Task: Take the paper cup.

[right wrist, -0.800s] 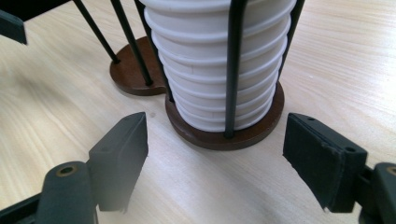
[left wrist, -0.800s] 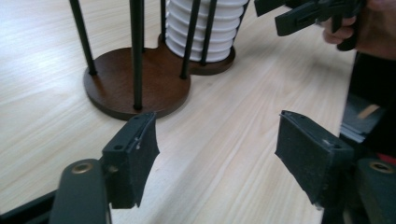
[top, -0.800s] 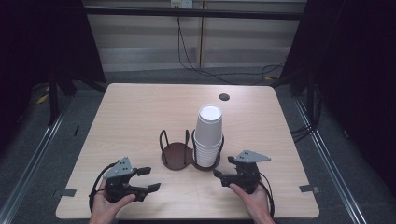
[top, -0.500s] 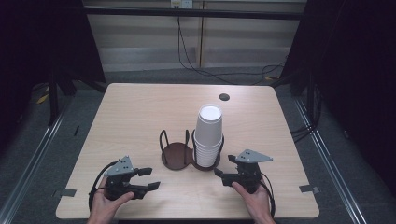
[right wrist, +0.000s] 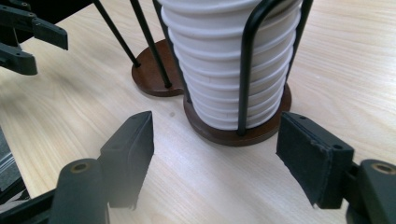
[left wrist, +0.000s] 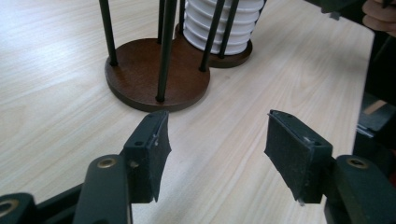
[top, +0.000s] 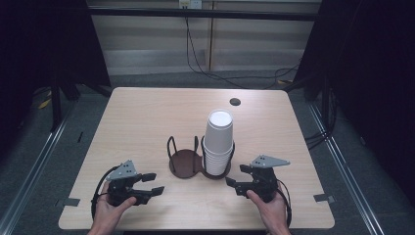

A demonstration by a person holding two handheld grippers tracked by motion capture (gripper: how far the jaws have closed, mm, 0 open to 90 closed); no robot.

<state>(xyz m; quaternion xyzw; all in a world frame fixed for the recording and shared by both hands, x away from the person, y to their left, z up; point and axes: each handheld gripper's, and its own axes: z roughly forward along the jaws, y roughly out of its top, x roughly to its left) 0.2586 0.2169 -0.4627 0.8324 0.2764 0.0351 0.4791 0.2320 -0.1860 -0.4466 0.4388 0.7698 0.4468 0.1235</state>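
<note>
Cups (top: 218,142) plain white, unlettered; holder (top: 188,161) unmarked.

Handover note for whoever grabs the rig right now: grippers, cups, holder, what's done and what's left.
Left gripper: open, nothing between its fingers, resting on the table short of the holder's empty ring.
Right gripper: open, holding nothing, beside the ring that holds the cups.
Cup stack: white cups nested upside down in the right ring of the two-ring holder; left ring empty.
Done: nothing visibly handled yet.
Left: likely grasp the stack or its top cup and shift cups to the empty ring.
</note>
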